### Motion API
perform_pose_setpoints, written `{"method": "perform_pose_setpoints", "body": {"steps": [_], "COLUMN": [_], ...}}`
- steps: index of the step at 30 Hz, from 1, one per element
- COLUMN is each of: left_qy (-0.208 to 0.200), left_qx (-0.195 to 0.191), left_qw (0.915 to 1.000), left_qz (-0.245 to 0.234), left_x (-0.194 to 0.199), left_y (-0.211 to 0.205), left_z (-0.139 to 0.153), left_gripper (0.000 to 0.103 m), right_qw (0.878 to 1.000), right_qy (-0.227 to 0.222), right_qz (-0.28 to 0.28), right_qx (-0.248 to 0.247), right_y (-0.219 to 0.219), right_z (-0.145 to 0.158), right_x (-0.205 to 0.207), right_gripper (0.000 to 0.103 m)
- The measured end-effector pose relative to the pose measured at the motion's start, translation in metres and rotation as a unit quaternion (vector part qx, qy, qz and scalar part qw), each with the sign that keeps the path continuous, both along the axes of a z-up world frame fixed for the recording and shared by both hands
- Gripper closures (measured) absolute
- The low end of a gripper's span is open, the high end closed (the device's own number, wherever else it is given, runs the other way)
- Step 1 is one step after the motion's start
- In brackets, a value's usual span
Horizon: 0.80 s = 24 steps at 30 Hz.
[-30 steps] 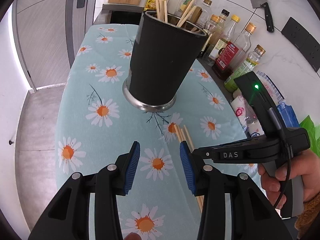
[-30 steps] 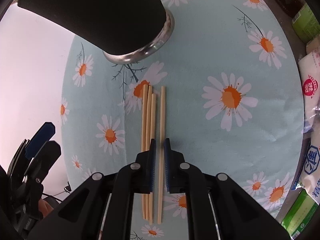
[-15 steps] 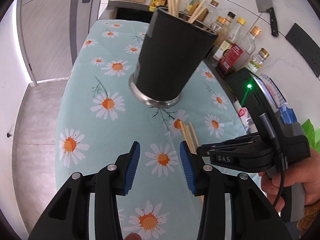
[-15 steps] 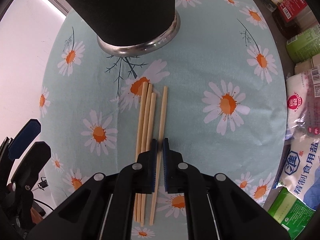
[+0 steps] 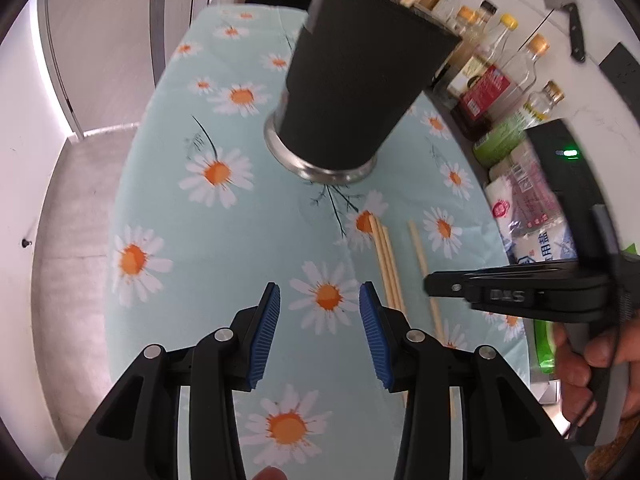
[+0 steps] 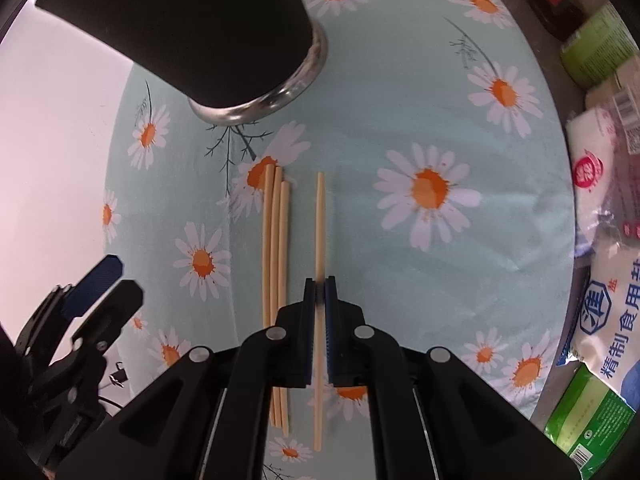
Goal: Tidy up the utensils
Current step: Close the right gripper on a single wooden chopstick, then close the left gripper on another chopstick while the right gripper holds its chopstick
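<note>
A single chopstick (image 6: pixel 319 224) lies on the daisy tablecloth (image 6: pixel 400 92), now apart from the three chopsticks (image 6: pixel 275 240) it earlier lay beside, below the black holder (image 5: pixel 360 80). The right gripper (image 6: pixel 319 284) is clamped on it. The left gripper (image 5: pixel 319 304) stays spread wide. Salt bag (image 6: pixel 612 320) reads "精制食用盐"; the right gripper's body reads "DAS".

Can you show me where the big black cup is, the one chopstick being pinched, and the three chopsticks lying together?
black cup (image 5: pixel 360 92): left wrist view, its side wall.
pinched chopstick (image 6: pixel 319 220): right wrist view, its shaft ahead of the fingers.
three chopsticks (image 6: pixel 275 248): right wrist view, the middle stick.
</note>
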<state>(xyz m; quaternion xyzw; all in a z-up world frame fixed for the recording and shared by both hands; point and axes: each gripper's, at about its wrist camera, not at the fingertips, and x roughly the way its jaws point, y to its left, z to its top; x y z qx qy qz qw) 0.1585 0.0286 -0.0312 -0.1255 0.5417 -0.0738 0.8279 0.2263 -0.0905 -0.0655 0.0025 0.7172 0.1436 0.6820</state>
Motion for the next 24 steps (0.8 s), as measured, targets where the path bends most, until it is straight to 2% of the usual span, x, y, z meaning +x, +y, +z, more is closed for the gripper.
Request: {"method": "perform_pose_setpoints", "body": {"steps": [4, 7, 13, 24], "left_qy": [0.056, 0.082, 0.123, 0.150], "left_qx": [-0.009, -0.014, 0.031, 0.084], "left_qw": [0.9983, 0.9964, 0.9916, 0.9848], "left_qz": [-0.015, -0.020, -0.026, -0.025], "left_x": [0.015, 0.022, 0.032, 0.042], "left_y": [-0.018, -0.028, -0.054, -0.079], "left_z": [-0.010, -0.016, -0.025, -0.037], "left_gripper": [0.063, 0.063, 0.063, 0.065], "right_qw": [1.000, 0.999, 0.997, 0.994], "right_qy": [-0.004, -0.006, -0.013, -0.027], "right_qz": [-0.012, -0.017, -0.033, -0.039], "right_qx": [0.024, 0.041, 0.068, 0.099], "right_y": [-0.021, -0.035, -0.068, -0.096], "right_z": [0.008, 0.013, 0.020, 0.032], "right_x": [-0.005, -0.011, -0.012, -0.011], "right_gripper": [0.097, 0.097, 0.098, 0.098]}}
